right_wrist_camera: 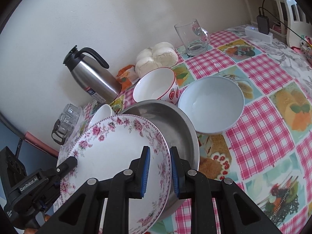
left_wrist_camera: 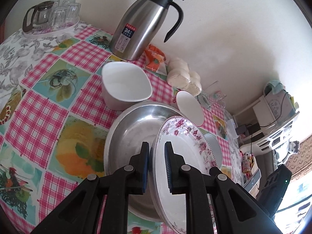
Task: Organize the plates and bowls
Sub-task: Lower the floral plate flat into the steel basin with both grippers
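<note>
Right wrist view: right gripper point(right_wrist_camera: 159, 170) and left gripper point(left_wrist_camera: 157, 164) each pinch opposite rim edges of the floral plate point(right_wrist_camera: 109, 156), held tilted directly over the steel pan point(right_wrist_camera: 175, 128), so lowering it nests it inside.

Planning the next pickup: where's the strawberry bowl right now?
In the right wrist view, the strawberry bowl stands behind the steel pan, left of the pale blue bowl.
</note>
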`<state>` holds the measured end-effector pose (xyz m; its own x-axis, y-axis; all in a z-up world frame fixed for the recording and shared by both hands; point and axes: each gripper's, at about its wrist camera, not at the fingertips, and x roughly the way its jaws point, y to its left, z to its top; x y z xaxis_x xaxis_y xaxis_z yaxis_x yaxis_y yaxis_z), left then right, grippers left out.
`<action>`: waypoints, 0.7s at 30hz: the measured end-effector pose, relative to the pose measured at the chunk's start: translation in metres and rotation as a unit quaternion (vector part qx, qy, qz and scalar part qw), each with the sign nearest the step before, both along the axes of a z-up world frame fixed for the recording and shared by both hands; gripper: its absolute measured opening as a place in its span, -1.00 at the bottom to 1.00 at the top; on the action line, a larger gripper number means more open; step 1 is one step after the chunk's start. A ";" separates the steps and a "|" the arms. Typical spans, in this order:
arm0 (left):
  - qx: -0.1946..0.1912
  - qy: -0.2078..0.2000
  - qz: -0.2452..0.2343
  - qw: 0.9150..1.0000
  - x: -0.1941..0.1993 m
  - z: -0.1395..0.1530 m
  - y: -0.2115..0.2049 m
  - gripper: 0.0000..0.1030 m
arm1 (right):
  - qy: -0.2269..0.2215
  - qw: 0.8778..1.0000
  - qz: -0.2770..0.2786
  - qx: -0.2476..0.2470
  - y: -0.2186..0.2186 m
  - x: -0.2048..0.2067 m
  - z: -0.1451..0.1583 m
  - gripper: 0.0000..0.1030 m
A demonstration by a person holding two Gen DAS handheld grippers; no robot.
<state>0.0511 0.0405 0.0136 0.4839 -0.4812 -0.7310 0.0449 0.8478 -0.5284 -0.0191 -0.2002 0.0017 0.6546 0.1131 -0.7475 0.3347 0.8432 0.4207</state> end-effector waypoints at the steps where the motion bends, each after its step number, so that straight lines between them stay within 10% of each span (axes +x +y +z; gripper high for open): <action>1: 0.002 0.001 0.002 1.000 0.001 -0.001 0.000 -0.70 | 0.003 1.000 -0.001 0.001 0.000 0.003 -0.001 -0.57; 21: 0.033 0.036 0.003 0.999 0.037 -0.031 -0.018 -0.70 | 0.025 1.000 -0.006 0.004 -0.015 0.041 -0.023 -0.57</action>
